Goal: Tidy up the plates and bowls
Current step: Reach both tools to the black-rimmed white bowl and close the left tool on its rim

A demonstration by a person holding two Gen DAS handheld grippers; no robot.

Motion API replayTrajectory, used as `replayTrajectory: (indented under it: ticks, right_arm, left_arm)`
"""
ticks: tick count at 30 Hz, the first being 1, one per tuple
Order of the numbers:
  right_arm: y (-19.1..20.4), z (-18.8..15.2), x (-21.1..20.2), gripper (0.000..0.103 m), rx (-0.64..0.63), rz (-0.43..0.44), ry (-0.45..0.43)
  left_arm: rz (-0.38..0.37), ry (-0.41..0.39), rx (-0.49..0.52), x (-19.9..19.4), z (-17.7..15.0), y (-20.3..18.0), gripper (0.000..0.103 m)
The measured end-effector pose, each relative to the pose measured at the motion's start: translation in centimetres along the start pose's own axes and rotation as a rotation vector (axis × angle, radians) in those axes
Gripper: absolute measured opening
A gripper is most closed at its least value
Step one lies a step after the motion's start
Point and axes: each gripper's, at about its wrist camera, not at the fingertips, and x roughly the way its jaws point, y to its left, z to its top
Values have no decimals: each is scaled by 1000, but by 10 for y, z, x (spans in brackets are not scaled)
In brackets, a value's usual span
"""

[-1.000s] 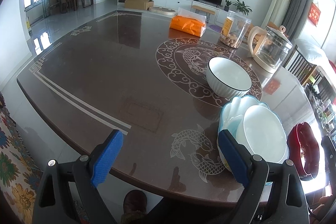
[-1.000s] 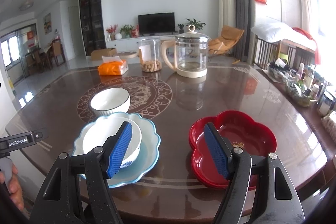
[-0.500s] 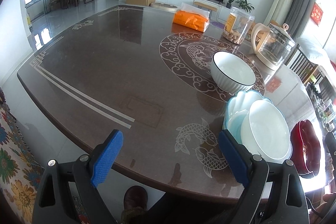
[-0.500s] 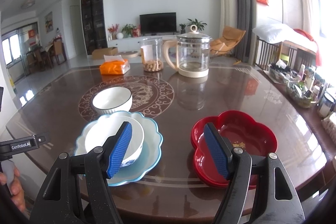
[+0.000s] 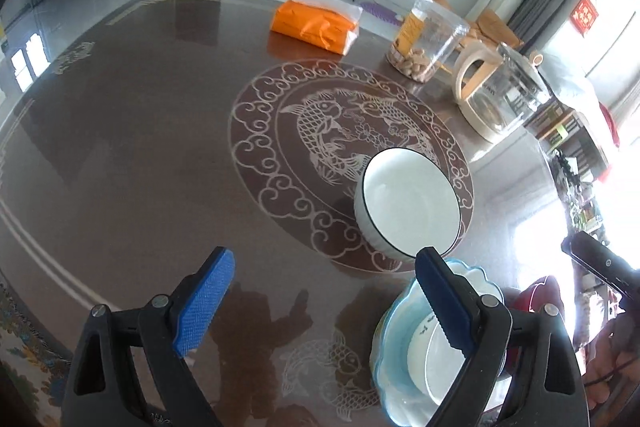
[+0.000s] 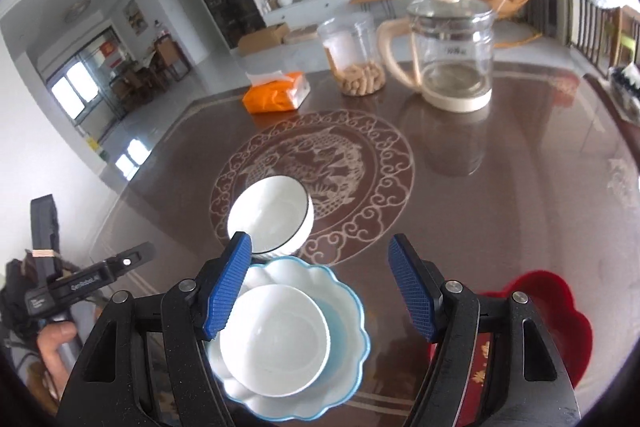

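Bowls and plates sit on a big brown table [image 5: 120, 155]. One white bowl with a dark rim [image 5: 408, 207] stands alone on the round fish pattern [image 5: 320, 131]. Just behind the near edge, a smaller white bowl [image 6: 276, 339] rests inside a blue wavy plate [image 6: 344, 311]. A red flower-shaped plate [image 6: 560, 315] lies off at about 3 o'clock from the blue one. The left gripper [image 5: 320, 307] is wide open and holds nothing. From it, the lone bowl is up at about 1 o'clock, and the blue plate is low at about 4 o'clock, partly behind its right finger. The right gripper [image 6: 320, 287] is also wide open and empty. It hangs right over the blue plate, with the lone bowl just ahead at about 11 o'clock. The bowl is round, so it has no long side to line up with. I think the right gripper is nearer to the lone bowl and could grab its rim to stack it.
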Motion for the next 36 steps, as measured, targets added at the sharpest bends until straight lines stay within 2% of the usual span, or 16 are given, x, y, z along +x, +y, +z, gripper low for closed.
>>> replayTrajectory:
  ticks: [2,7,9,11,14,19,21,26,29,36]
  right_arm:
    - [4,13,28,74,-7,-10,74]
    - [10,27,86,73,-26,-59,202]
    - [9,28,105,66,-25,-80,240]
    - [4,29,121,52,-8,-85,275]
    - [-3,28,138,48,14,-91,313]
    - [-7,25,151,42,35,-80,346]
    - [-7,25,155,36,40,-72,358]
    - [-8,25,159,17,92,-18,359]
    - [-3,24,158,16,66,-54,346]
    - [5,34,126,15,65,-24,277]
  left_arm:
    - [8,49,2,22,12,-6,91]
    - [32,92,0,54,26,-18,85]
    - [34,112,9,63,29,-24,80]
    - [37,126,16,70,30,-29,75]
    - [49,158,10,81,33,-31,61]
    - [42,217,-6,98,30,-32,23]
    - [30,218,-6,99,28,-33,18]
    - [6,201,-48,99,31,-29,15]
    - [-1,186,-40,94,33,-32,15]
    - [-10,123,5,48,36,-52,15]
